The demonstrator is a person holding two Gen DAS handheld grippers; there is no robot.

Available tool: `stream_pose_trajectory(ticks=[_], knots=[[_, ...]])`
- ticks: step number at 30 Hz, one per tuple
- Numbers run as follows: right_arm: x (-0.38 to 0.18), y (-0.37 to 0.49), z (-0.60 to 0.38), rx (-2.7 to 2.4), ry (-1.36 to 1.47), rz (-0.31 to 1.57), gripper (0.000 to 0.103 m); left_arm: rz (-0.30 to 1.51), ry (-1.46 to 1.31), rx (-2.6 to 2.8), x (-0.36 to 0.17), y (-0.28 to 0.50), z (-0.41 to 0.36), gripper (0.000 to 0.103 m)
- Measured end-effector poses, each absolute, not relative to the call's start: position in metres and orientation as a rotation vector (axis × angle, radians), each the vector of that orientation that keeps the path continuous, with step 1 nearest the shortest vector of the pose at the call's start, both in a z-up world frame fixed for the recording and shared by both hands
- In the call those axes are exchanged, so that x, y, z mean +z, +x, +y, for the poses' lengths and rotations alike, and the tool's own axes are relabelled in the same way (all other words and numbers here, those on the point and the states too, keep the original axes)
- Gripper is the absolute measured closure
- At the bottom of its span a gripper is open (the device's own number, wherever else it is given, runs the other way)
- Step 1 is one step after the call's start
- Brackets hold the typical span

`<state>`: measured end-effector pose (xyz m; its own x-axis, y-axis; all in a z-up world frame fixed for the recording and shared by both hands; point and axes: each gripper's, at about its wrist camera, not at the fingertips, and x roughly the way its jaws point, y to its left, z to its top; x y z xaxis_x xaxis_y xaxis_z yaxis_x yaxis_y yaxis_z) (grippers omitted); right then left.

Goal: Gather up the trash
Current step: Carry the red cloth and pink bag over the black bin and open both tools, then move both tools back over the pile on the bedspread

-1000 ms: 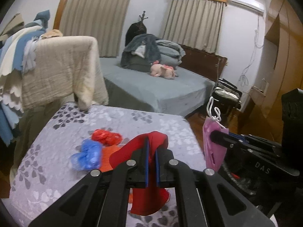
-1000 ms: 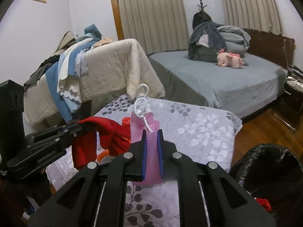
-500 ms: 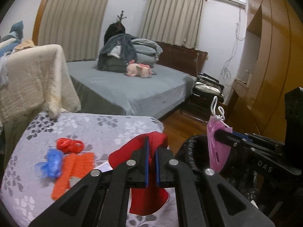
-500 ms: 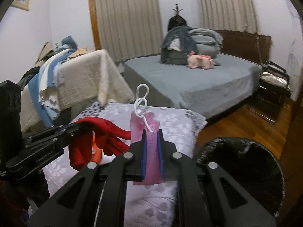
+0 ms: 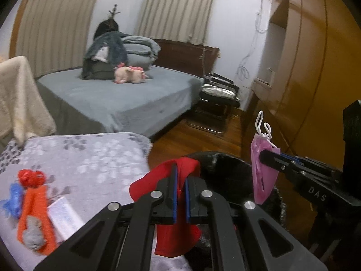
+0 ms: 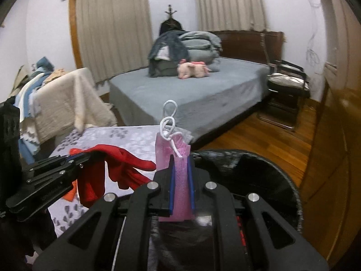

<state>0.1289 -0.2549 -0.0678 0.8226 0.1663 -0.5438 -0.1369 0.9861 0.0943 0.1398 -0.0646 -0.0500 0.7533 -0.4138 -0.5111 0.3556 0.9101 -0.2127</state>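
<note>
Holding two items over the black-lined trash bin [image 6: 259, 176]. My left gripper [image 5: 179, 194] is clamped tight on a red cloth [image 5: 173, 237], which drapes over the fingers and hangs at the bin's near rim. My right gripper [image 6: 180, 187] pinches a pink face mask [image 6: 178, 158], white ear loops sticking upward, above the bin opening. On the floral grey cover [image 5: 94, 158] beside the bin lie red, blue and orange scraps [image 5: 33, 205] and a small white packet [image 5: 63, 219].
</note>
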Motion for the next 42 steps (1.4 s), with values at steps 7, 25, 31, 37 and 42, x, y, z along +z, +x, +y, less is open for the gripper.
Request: stream_pose_trajectory(ticks=[7,25,31,37,42], knots=[[-0.082,0.128,-0.297,0.065,0.072,0.603,0.093,0.592,-0.063,-0.505,-0.054,0.154,-0.117,0.098],[-0.139,0.14,-0.34,-0.05,0.101,0.727,0.07,0.726,-0.043,-0.634,-0.099,0.187,-0.175,0.053],[-0.141,0.134,-0.344,-0.068,0.113,0.725,0.043,0.741,-0.043,-0.626,-0.104,0.178,-0.164,0.039],[-0.13,0.13,-0.332,-0.07,0.108,0.681,0.012,0.708,-0.041,-0.555,-0.098,0.165,-0.132,0.02],[-0.118,0.127,-0.309,-0.016,0.121,0.644,0.008,0.654,-0.038,-0.44,-0.085,0.154,-0.096,0.006]])
